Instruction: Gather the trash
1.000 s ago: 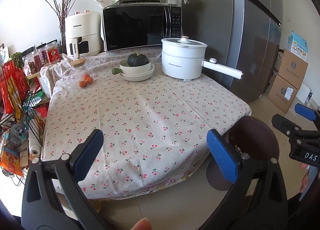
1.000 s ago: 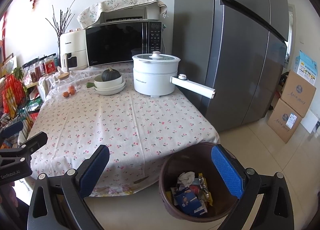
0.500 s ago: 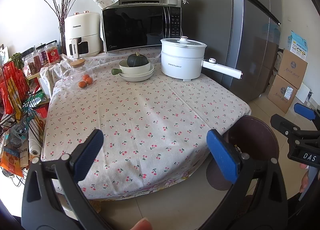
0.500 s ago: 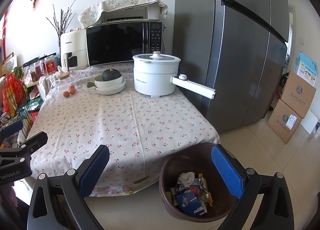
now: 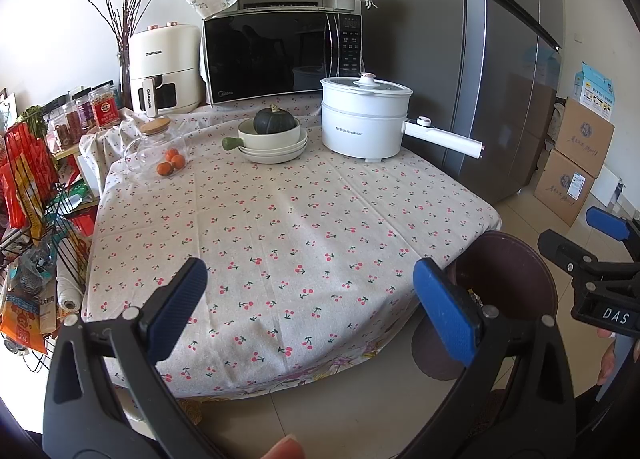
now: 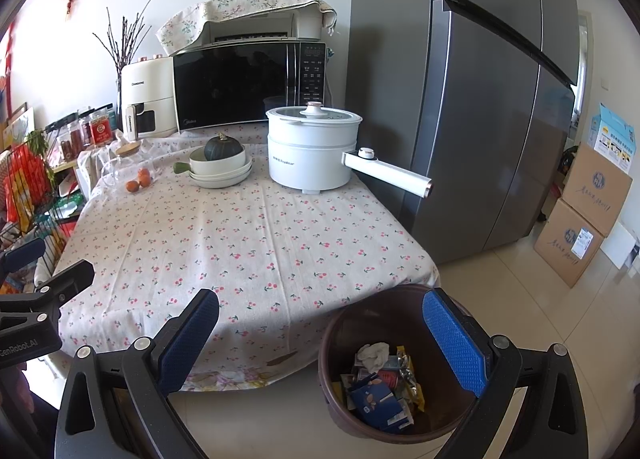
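Observation:
A brown round trash bin [image 6: 340, 343] stands on the floor at the table's front right corner; it also shows in the left wrist view [image 5: 516, 259]. Inside lie a crumpled white tissue [image 6: 373, 353], a blue carton [image 6: 374, 399], a red can and foil wrappers. My right gripper [image 6: 320, 343] is open and empty, held above the bin's near left rim. My left gripper [image 5: 316, 311] is open and empty, over the front edge of the cherry-print tablecloth [image 5: 288, 227]. No loose trash shows on the cloth.
At the table's back stand a white electric pot [image 5: 366, 119] with a long handle, stacked bowls with a green squash [image 5: 276, 133], a glass jar with oranges [image 5: 160, 151], a microwave [image 5: 280, 55] and an air fryer. Grey fridge [image 6: 480, 99] right; cardboard boxes [image 6: 588, 219]; snack rack [image 5: 28, 187] left.

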Motion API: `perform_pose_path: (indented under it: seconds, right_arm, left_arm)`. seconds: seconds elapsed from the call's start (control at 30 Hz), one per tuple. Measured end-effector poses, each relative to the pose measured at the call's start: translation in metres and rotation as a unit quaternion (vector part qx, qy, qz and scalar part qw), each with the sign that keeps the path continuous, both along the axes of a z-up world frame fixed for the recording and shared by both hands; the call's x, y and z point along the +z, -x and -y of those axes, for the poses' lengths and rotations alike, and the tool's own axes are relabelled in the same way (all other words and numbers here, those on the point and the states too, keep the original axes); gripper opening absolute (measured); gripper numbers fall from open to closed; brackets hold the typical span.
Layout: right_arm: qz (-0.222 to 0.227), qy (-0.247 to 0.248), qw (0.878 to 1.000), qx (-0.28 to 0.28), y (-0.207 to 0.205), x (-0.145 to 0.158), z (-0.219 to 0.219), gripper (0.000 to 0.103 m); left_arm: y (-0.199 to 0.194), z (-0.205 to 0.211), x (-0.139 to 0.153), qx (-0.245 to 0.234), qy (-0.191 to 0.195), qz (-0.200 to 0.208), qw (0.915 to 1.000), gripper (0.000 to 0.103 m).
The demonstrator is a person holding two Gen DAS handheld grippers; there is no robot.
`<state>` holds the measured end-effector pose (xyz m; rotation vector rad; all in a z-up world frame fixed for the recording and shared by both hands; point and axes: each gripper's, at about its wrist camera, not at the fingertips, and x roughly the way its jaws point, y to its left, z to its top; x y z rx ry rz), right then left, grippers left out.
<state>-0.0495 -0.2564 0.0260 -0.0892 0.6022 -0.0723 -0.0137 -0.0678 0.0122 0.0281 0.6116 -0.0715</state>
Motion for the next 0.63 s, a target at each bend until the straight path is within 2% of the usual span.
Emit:
perform_pose_path:
  seconds: [0.63]
  right_arm:
    - [-0.005,-0.004,1.0,0.01,-0.0024,-0.0013,-0.0003,0.103]
  left_arm:
    - [-0.0032,0.0009,0.0013,-0.008,0.006,-0.008,0.9999,0.102]
